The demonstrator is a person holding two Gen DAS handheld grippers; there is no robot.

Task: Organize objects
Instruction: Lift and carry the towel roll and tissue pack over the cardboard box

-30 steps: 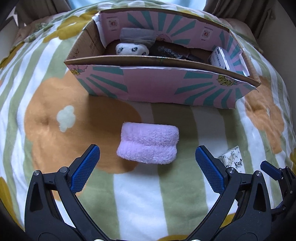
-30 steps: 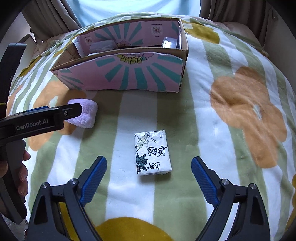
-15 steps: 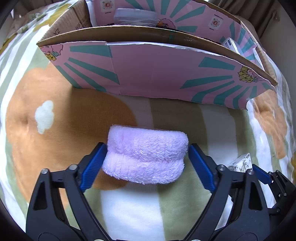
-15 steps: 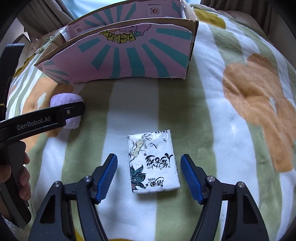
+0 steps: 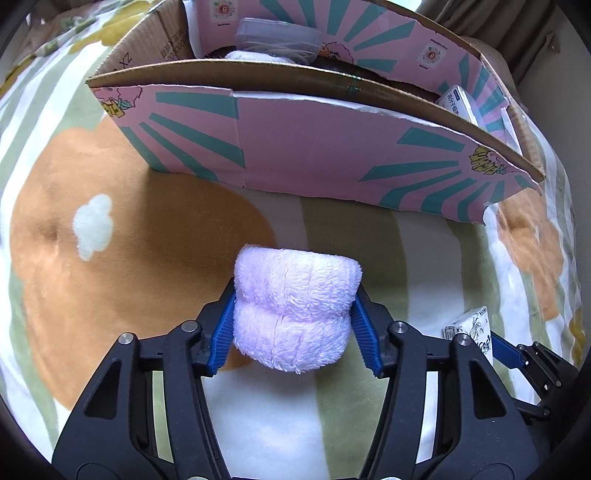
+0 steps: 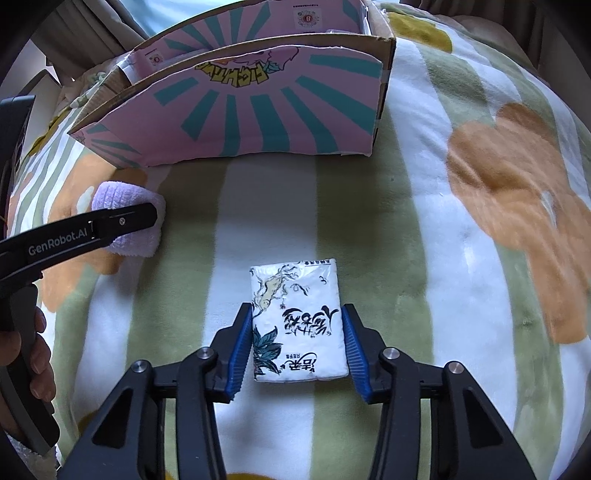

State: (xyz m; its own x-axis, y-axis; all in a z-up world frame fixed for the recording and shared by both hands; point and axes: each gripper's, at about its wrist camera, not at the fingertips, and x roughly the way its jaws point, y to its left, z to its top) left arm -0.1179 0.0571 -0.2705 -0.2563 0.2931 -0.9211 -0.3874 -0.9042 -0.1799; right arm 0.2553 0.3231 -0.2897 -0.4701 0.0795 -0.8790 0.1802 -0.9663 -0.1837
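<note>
Left wrist view: the lilac rolled towel [image 5: 295, 314] sits pinched between the blue pads of the left gripper [image 5: 295, 328], both pads pressed into its fleecy sides; it lies in front of the pink box [image 5: 317, 155], well short of its near wall.
Left wrist only: the box interior shows here, with a clear plastic case [image 5: 277, 35] at the back, something white and fuzzy under it, and a small white carton [image 5: 460, 103] at the right end.
Right wrist view: the white tissue pack [image 6: 298, 321] with ink drawings lies flat on the blanket [image 6: 461, 258], the blue pads of the right gripper [image 6: 298, 345] closed against its two long edges.
Right wrist only: the left gripper appears from the side, marked GenRobot.AI, its finger crossing the towel; a hand [image 6: 26, 354] grips its handle at the left edge.
Shared: the tissue pack peeks in at the lower right of the left wrist view, partly hidden behind the gripper frame.
Box: pink with teal rays, open-topped, standing on the blanket beyond both items.
Blanket: green and white stripes with orange flowers.
</note>
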